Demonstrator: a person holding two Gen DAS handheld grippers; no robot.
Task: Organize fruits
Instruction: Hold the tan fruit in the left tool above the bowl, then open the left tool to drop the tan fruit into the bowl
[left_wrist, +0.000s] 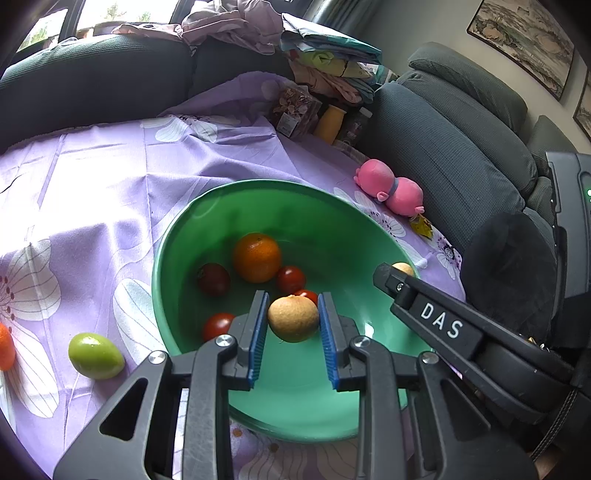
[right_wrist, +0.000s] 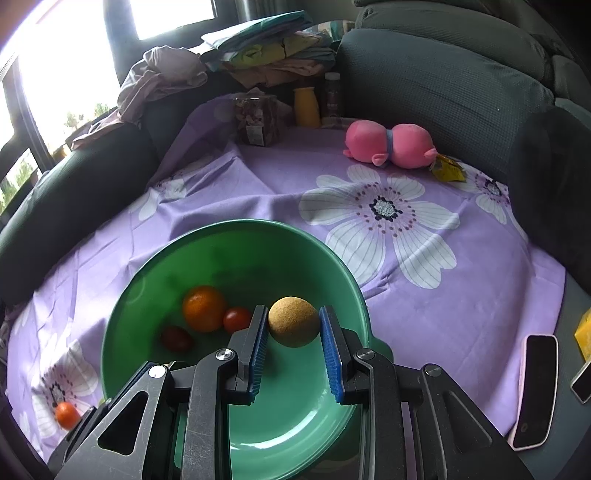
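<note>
A green bowl sits on the purple flowered cloth. It holds an orange and several dark red tomatoes. My left gripper is over the bowl, shut on a tan round fruit. My right gripper is over the bowl's right side, shut on another tan round fruit; its finger shows in the left wrist view. A green fruit and an orange fruit lie on the cloth left of the bowl.
A pink plush toy, a yellow bottle and a jar of dried petals stand at the far edge. Dark sofas surround the table, with piled clothes. A phone lies at the right.
</note>
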